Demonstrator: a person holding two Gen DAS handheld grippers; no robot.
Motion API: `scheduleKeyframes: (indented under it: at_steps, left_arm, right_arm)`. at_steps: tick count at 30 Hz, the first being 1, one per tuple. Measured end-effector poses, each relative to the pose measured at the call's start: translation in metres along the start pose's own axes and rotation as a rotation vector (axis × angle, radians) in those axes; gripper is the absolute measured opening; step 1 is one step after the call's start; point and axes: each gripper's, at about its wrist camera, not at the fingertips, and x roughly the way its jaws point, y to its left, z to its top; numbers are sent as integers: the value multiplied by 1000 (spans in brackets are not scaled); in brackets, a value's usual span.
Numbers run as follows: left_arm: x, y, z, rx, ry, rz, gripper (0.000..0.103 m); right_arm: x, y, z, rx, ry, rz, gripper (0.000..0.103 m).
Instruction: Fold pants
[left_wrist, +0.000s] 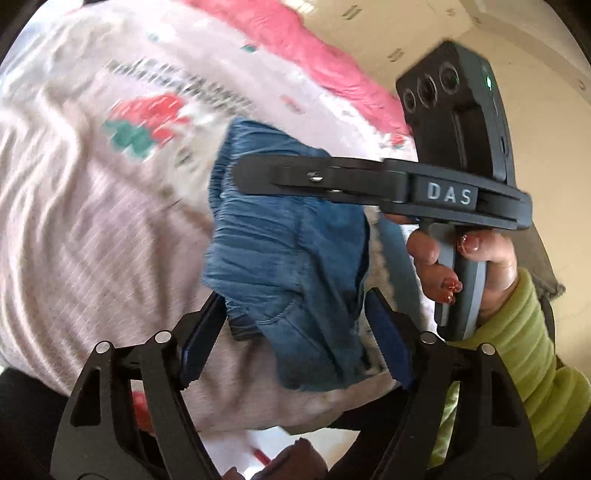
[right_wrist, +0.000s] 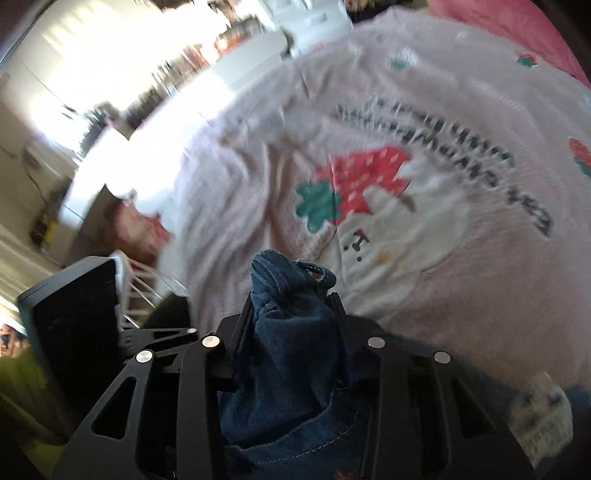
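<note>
The blue denim pants (left_wrist: 284, 251) lie bunched on a pale pink blanket (left_wrist: 85, 236) printed with a red strawberry with green leaves (left_wrist: 147, 122) and a curved line of dark lettering, too blurred to read. In the left wrist view, going from left to right, the blanket fills the left side, a bright pink cloth (left_wrist: 317, 55) runs along its far edge, and the pants sit in the middle, between the two blue-padded fingers of the left claw (left_wrist: 295, 332). Those fingers stand wide apart on either side of the denim, and neither pad visibly presses on the cloth, so this claw holds nothing. Further right, the right claw (left_wrist: 243, 177) reaches in level from the right edge, its tip over the upper part of the pants; its body bears the letters DAS, and a hand (left_wrist: 469, 266) in a green sleeve (left_wrist: 524, 339) grips its handle. In the right wrist view, the dark body of the other gripper (right_wrist: 70, 314) shows at the lower left, a bright, blurred room lies behind it, and the right claw (right_wrist: 291, 295) is closed partway on a thick bunch of denim (right_wrist: 288, 325), which stands up between its two fingers and spills past their tips. To the right, the blanket's strawberry print (right_wrist: 362, 177) and lettering spread across the frame.
</note>
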Motion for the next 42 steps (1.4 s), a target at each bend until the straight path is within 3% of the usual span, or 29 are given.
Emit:
scheduleKeyframes:
  at_steps: [6, 9, 11, 13, 15, 17, 20, 24, 25, 27, 29, 33, 42]
  left_arm:
    - [11, -67, 11, 141, -2, -51, 72]
    - [28, -96, 12, 194, 20, -71, 75]
    - [37, -113, 7, 226, 43, -106, 75]
    - [46, -127, -4, 276, 74, -136, 75]
    - [55, -136, -13, 318, 109, -126, 75]
    - [62, -139, -23, 341, 145, -107, 75]
    - [57, -134, -23, 363, 131, -44, 76]
    - [67, -128, -21, 425, 104, 133, 77]
    - [70, -123, -22, 422, 114, 147, 77]
    - [82, -113, -27, 424, 153, 186, 77]
    - [94, -105, -31, 430, 185, 194, 77]
    - [103, -100, -34, 425, 207, 182, 77]
    - [68, -100, -12, 408, 125, 182, 83]
  right_arm:
    - [-91, -19, -29, 33, -180, 14, 36]
    - [-123, -30, -49, 49, -228, 6, 43]
    - [-143, -42, -66, 79, -266, -7, 60]
    - [-163, -58, -89, 125, -316, -66, 71]
    - [-176, -70, -111, 176, -346, -108, 72]
    - [-183, -82, -133, 233, -351, -194, 72]
    - [-180, -85, -153, 254, -327, -295, 72]
    - [-160, -74, -162, 205, -284, -360, 72]
    - [-150, -73, -163, 194, -256, -369, 72]
    - [-130, -78, -164, 182, -182, -470, 71]
    - [-117, -87, -170, 197, -138, -488, 71]
    - [-121, -93, -180, 235, -167, -456, 71]
    - [-169, -56, -202, 255, -351, -488, 74]
